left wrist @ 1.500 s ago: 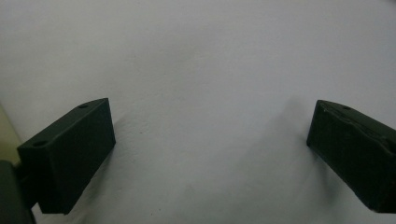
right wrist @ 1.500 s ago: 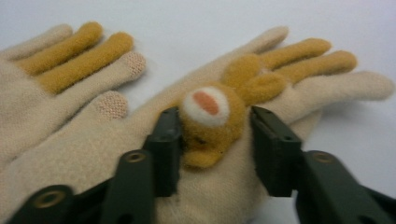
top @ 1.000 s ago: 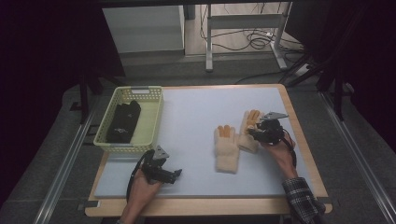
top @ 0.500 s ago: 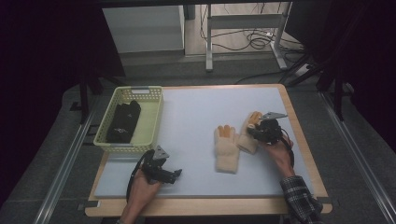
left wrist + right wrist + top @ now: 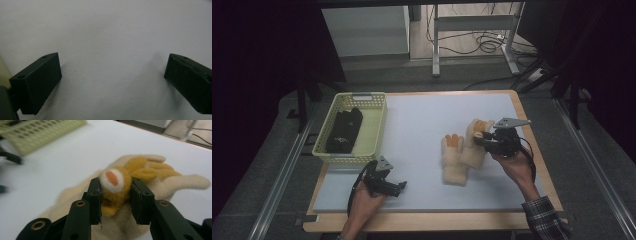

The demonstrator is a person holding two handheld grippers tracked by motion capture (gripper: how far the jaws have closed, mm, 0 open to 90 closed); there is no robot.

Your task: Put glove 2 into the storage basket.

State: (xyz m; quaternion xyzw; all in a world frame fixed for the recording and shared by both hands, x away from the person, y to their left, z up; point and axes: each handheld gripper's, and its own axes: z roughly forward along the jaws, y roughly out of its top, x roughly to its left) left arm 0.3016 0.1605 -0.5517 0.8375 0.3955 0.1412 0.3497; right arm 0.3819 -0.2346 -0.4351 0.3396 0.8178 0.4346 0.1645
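Two cream gloves with orange fingertips lie side by side on the pale mat — one glove (image 5: 454,160) flat near the middle, the other glove (image 5: 473,144) just to its right, touching it. The right gripper (image 5: 486,140) is closed on an orange fingertip (image 5: 113,186) of that right-hand glove; its jaws have just been closing, and the pads are pressed to either side of the fuzzy tip. The glove's long axis runs from the far fingertips back toward the person, so the cuff trails below the grip.

A yellow-green basket (image 5: 377,127) stands well apart at the far left, with a black glove (image 5: 344,131) lying inside it. Between the held glove and the basket only bare mat is seen — nothing blocks the way. The left gripper (image 5: 399,186) rests nearer the basket, jaws wide apart, nothing between them.
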